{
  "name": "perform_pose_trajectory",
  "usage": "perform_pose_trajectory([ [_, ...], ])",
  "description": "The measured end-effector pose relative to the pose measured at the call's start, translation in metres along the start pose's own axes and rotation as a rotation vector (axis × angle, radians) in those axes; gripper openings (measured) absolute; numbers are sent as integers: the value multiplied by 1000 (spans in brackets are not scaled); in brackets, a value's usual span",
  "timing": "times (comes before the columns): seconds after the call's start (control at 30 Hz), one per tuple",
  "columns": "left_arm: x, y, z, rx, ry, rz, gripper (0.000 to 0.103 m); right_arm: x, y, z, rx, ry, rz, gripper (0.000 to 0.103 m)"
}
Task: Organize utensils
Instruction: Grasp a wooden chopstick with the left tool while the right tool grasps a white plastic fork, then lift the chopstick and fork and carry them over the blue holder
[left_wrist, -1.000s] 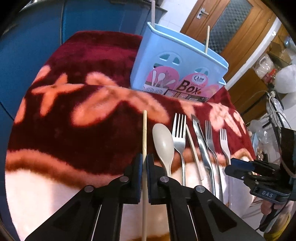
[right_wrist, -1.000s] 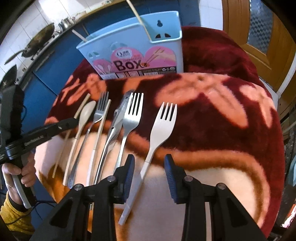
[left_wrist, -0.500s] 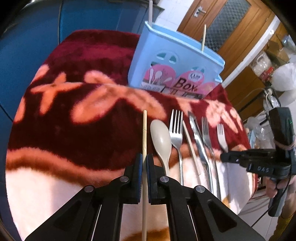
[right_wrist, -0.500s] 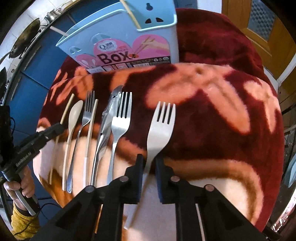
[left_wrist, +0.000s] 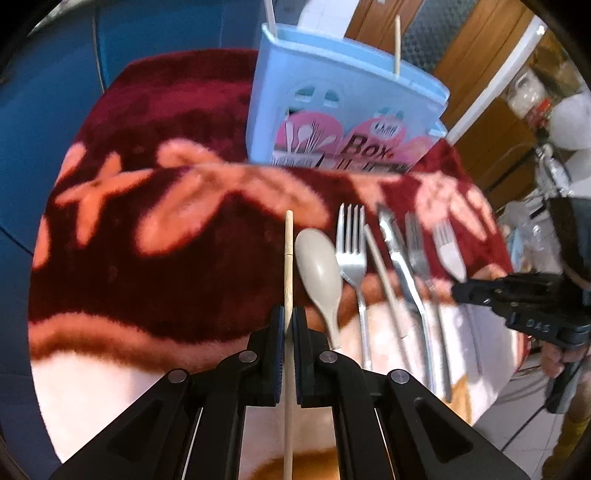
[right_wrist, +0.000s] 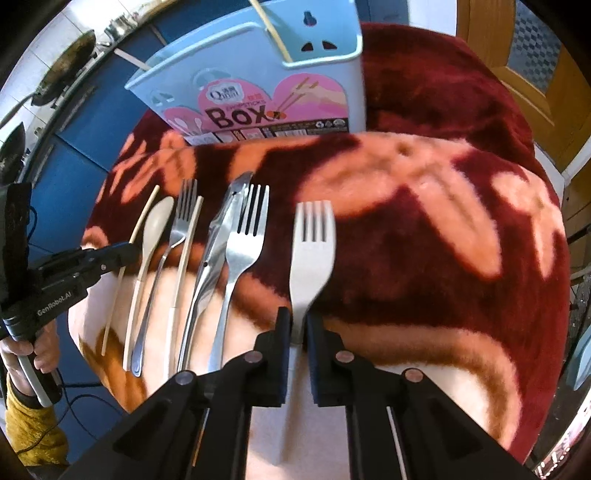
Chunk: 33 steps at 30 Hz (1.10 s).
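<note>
My left gripper (left_wrist: 288, 314) is shut on a wooden chopstick (left_wrist: 288, 258) and holds it pointing at the light blue utensil box (left_wrist: 332, 107), which stands at the far side of the red blanket with chopsticks in it. My right gripper (right_wrist: 296, 317) is shut on the handle of a white plastic fork (right_wrist: 312, 243), tines forward. The box (right_wrist: 258, 77) is ahead of it. A beige spoon (right_wrist: 155, 229), two metal forks (right_wrist: 247, 229), a knife (right_wrist: 218, 236) and another chopstick (right_wrist: 186, 243) lie in a row on the blanket.
The table carries a red and pink flowered blanket (right_wrist: 424, 229). A blue cabinet (left_wrist: 55, 85) is on the left with pans (right_wrist: 62, 66) on its counter. A wooden door (right_wrist: 517, 44) is behind the table. The left gripper also shows in the right wrist view (right_wrist: 122, 254).
My right gripper closed on the white fork's handle and the fork now points straight ahead. The left gripper, still shut on the chopstick, moved nearer the box.
</note>
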<state>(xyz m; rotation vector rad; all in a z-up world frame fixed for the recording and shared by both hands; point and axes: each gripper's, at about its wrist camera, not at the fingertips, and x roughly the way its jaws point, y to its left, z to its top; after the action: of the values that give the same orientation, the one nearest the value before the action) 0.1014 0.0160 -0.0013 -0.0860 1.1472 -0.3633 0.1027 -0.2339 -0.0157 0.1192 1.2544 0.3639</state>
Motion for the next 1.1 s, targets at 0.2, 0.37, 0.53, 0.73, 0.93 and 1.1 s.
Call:
perform_pose_trajectory([
  [0.2, -34, -2, -4, 0, -178, -35, 4, -26, 1, -14, -13, -208, 46, 8],
  [0.37, -51, -11, 2, 7, -314, -32, 4, -45, 0, -20, -2, -363, 105, 8],
  [0.53, -60, -20, 18, 25, -405, -44, 4, -57, 7, -23, -15, -502, 110, 8],
  [0.73, -68, -34, 37, 46, -519, -15, 4, -76, 5, -19, -30, -610, 85, 8],
  [0.93, -77, -35, 59, 19, -612, -2, 4, -91, 2, -14, -34, -712, 78, 8],
  [1.1, -86, -38, 76, 3, -690, 7, 4, -93, 1, -9, -47, -757, 60, 8],
])
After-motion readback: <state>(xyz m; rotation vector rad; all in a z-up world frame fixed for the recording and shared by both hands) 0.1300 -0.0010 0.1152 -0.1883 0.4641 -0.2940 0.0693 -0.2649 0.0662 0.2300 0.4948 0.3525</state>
